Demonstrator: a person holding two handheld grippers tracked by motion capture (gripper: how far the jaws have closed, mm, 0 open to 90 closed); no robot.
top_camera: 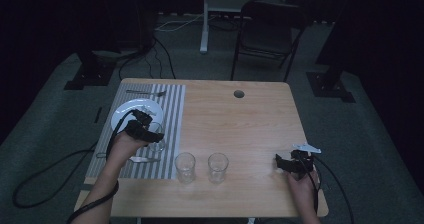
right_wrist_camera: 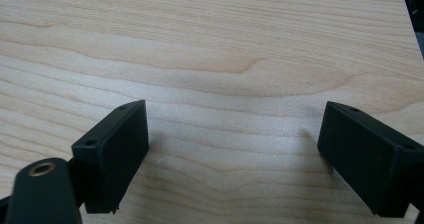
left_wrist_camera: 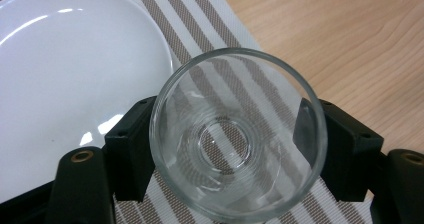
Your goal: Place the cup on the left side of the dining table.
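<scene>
Nearest, in the left gripper view, a clear glass [left_wrist_camera: 239, 136] sits between the two black jaws of the left tool [left_wrist_camera: 239, 154], seen from straight above so that its rim and thick base show as rings. One jaw presses on each side of the glass wall: the tool is clenched on it. Through the glass the striped placemat [left_wrist_camera: 200, 29] shows underneath, and the white plate [left_wrist_camera: 65, 74] lies just beside the glass on that same mat, with the bare wooden counter [left_wrist_camera: 345, 39] beyond the mat's edge.

From the high view, the left tool [top_camera: 150, 134] holds this glass [top_camera: 157, 136] over the right part of the placemat [top_camera: 172, 114], close to the plate [top_camera: 131, 109] and nearer to the person than it. Whether the glass's base rests on the mat or hangs just above it, I cannot tell. A fork [top_camera: 145, 92] lies at the far end of the mat, and another piece of cutlery [top_camera: 144, 159] lies on the near end, by the left hand.

Two more glasses stand upright on the bare wood by the mat's near right corner, one [top_camera: 185, 166] just beside the mat and the other [top_camera: 218, 166] near it, the two apart.

The right tool [top_camera: 279, 163] rests low at the near right part of the counter [top_camera: 250, 114], well apart from the glasses. In the right gripper view its jaws stand wide, released, with plain wood between them [right_wrist_camera: 232, 149].
</scene>
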